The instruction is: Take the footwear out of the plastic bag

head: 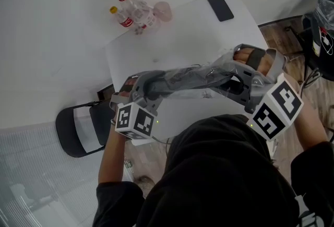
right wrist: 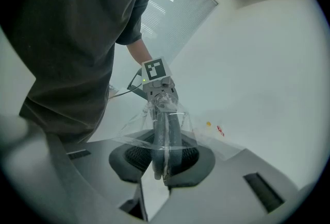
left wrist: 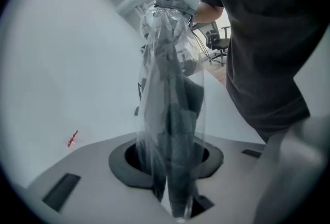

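Your left gripper (left wrist: pixel 176 201) is closed down narrow on the plastic bag (head: pixel 201 75). In the left gripper view the clear film runs straight down between the jaws, and some of the dark footwear (left wrist: pixel 178 115) looks to be nipped along with it. Your right gripper (right wrist: pixel 159 169) is also clamped narrow on the opposite end, with film and a dark strip of the footwear gathered between its jaws. The bag hangs stretched between the two grippers, held up in the air above the white table (head: pixel 172 38), with the footwear still fully inside it.

Judging by the look of it, the load is light. The film is thin, limp and slippery, so it will slide and bunch rather than hold its shape. The footwear seems soft and bendable, grey and foam-like, so it will flex instead of resisting. I cannot tell from these views which end of the bag is the open one.

For the pull, I'd keep one gripper on film alone, near the closed end, and let the other take the footwear itself at a thick edge or strap, since a grip through plastic is likely to slip.

Further out, some bottles (head: pixel 133 12) and a phone (head: pixel 219 7) sit at the far side of the table, well apart from the bag. A chair (head: pixel 78 132) stands off the table's left edge.
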Demonstrator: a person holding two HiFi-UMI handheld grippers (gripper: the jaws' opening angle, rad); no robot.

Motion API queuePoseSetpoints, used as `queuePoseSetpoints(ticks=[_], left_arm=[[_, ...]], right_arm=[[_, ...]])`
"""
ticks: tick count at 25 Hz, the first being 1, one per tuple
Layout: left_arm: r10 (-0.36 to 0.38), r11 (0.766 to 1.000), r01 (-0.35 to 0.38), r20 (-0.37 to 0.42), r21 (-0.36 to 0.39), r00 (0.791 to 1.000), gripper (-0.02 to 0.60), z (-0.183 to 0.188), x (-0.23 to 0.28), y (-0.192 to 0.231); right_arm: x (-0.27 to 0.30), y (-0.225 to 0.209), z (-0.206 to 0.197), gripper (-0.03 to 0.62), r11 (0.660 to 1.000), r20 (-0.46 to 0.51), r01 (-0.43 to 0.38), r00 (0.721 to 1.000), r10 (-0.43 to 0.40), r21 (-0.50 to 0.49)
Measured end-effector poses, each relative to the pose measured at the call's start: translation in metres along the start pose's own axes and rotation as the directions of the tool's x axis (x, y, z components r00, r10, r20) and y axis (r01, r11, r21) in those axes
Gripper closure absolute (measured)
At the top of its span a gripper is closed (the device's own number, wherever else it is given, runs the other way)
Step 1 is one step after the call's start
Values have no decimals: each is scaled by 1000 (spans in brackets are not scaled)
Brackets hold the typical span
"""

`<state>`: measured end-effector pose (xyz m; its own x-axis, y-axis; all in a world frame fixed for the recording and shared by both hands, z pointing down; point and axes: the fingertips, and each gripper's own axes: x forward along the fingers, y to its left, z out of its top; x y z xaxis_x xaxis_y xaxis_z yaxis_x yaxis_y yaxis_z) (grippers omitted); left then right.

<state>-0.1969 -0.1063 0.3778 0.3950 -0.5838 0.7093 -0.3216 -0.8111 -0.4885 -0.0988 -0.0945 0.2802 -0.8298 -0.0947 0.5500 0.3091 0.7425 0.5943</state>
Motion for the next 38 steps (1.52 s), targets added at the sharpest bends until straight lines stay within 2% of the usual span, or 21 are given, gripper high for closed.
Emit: queuePoseSetpoints(ticks=[6,20,27,38], left_arm=[[-66,998,66,-27,-18,997,436,-2,10,-20],[48,999,-49,-43,-15,998,446,-10,7,-6],[77,996,-79,-66,-31,995,448,-31,2,-1],[92,994,-96,-67,-60,994,463,-32,-3,6]], right_arm=[[4,10,-10,513,998,-13,-49,999,50,32],[-10,2,-16,516,1000,-8,-13,1000,13,24],[-14,0,-21,516,1000,0,1,1000,-1,20],[-37,-7,-28,516,1000,13,11,1000,-12,25]])
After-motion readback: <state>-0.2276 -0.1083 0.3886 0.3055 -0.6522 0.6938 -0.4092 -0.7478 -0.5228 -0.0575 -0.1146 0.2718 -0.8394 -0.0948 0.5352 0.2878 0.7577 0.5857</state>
